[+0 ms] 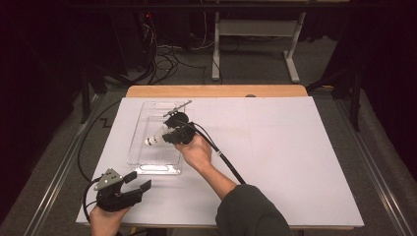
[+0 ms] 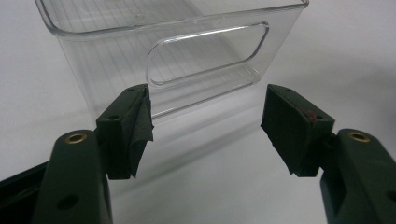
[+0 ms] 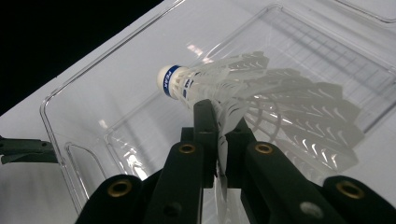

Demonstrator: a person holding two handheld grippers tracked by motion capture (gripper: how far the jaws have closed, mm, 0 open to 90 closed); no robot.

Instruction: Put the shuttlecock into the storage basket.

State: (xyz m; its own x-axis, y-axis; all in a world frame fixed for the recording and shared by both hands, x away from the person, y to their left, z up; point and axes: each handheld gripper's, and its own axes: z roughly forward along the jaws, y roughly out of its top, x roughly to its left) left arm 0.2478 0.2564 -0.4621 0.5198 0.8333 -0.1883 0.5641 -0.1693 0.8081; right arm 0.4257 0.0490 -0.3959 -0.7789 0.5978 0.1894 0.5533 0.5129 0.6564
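The bench (image 1: 295, 162) lies bare to the right of the clear bin (image 1: 140, 123); the bin's walls hem the right gripper (image 1: 169, 136), while the left gripper (image 1: 137, 182) faces its near wall

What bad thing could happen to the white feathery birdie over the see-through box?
The right gripper pinches only the thin skirt of the white plastic shuttlecock, so it might bend or slip out crooked. The clear plastic bin is light and nothing holds it; the open left gripper rests apart, so a bump could slide it.
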